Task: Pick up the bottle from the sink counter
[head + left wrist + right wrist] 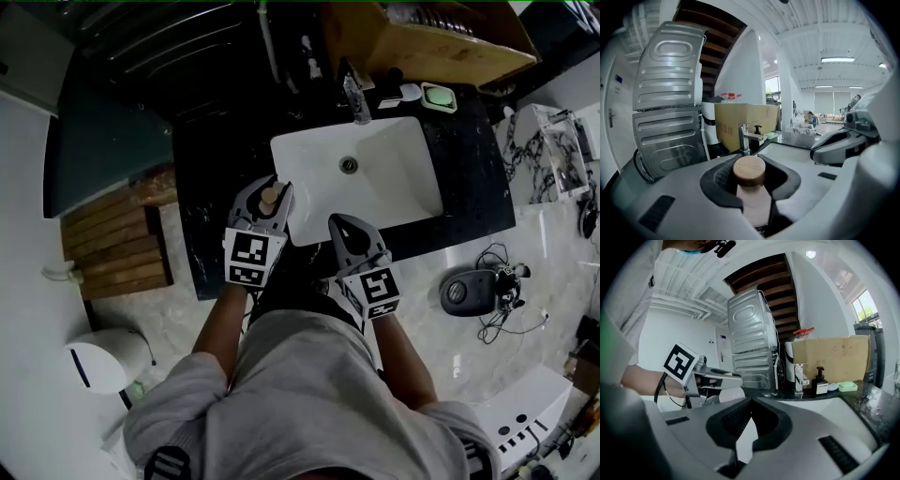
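A pale bottle [271, 198] with a round wooden cap [749, 171] stands upright between the jaws of my left gripper [266, 193], which is shut on it just below the cap. In the left gripper view the bottle [754, 206] fills the gap at my left gripper [749, 164]. It is held over the front left corner of the white sink [309, 155]. My right gripper [343, 227] hovers beside it at the sink's front rim. In its own view my right gripper [751, 401] is shut with nothing in it.
The black counter [216, 159] carries a chrome faucet [356, 98], a dark soap dispenser [818, 380] and a green soap dish [438, 97]. A cardboard box [422, 37] stands behind them. A ribbed metal appliance [752, 343] is at the left. Wooden slats [112, 246] lie on the floor.
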Demonstrator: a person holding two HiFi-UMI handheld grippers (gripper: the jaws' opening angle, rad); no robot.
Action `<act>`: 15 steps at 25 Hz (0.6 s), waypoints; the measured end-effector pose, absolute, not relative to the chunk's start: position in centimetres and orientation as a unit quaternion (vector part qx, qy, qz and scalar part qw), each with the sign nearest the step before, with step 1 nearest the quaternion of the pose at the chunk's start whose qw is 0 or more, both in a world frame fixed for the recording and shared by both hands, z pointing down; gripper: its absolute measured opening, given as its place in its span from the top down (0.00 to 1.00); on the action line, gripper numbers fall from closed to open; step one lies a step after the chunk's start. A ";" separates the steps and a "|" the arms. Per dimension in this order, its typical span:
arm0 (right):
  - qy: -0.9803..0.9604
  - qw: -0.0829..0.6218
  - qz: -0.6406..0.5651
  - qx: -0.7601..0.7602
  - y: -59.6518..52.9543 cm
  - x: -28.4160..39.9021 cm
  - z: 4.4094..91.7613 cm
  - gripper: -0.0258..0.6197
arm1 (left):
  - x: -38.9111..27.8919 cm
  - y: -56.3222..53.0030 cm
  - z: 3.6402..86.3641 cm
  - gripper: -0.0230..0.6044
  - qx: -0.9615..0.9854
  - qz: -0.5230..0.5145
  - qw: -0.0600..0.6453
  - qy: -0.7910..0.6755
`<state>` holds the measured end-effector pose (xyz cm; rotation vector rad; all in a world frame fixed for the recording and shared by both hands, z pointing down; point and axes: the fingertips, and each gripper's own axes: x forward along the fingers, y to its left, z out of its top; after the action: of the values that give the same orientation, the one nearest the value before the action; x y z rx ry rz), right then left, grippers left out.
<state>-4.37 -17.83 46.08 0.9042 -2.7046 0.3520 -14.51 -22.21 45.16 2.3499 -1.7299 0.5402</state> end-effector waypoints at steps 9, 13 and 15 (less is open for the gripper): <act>-0.922 0.113 0.099 0.356 -18.9 -1.0 44.1 0.95 | -8.9 -21.7 40.5 0.78 0.813 0.174 0.048 -0.554; -0.918 0.103 0.086 0.373 -19.9 -0.4 43.4 0.95 | -7.7 -21.9 40.4 0.78 0.824 0.165 0.049 -0.539; -0.916 0.100 0.080 0.379 -20.5 -0.8 43.2 0.95 | -8.0 -22.4 40.6 0.78 0.828 0.158 0.056 -0.535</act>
<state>-0.81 -20.54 43.18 1.1208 -2.7082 0.2358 -8.00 -22.45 40.60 2.5132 -1.6236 0.4789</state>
